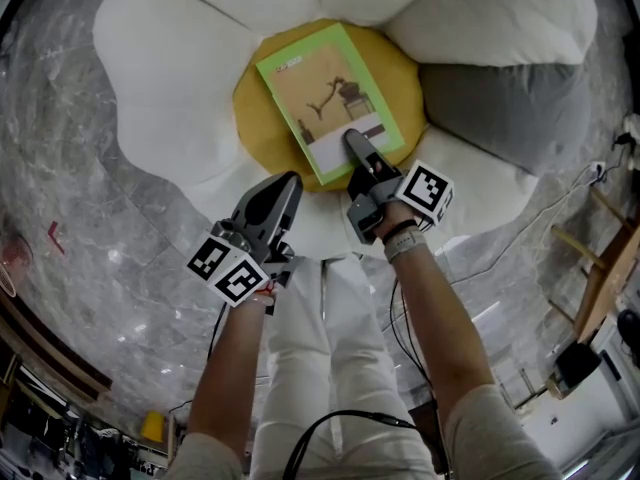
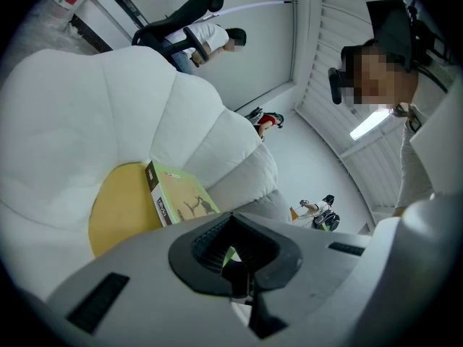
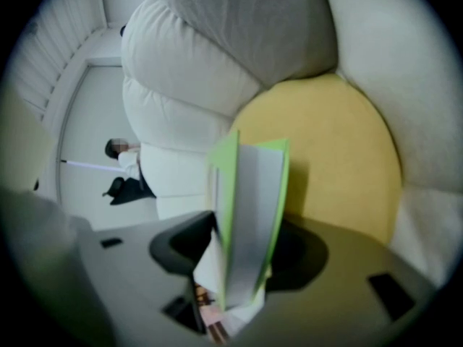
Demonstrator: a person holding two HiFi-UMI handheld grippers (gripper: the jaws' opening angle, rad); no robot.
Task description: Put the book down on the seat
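Lying flat on the yellow seat (image 1: 252, 118) in the head view, the book (image 1: 330, 98) has its near edge between the fingers of the right gripper (image 1: 356, 143). Left gripper view: the left gripper (image 2: 233, 255) has its fingers closed and empty, the book beyond. Right gripper view: fingers loosely parted around it.

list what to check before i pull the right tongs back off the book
1. Book lying flat on the yellow seat: ok.
2. Book wholly on the seat, no corner hanging off: ok, the head view shows it inside the yellow round.
3. Right tongs off the book: not ok, its near edge sits between them.
4. Right tongs' hold released: cannot tell. The pages fan loosely between them, but whether the pads press on the book is unclear.
5. Left tongs out of the way: ok, they are shut, empty and short of the book.
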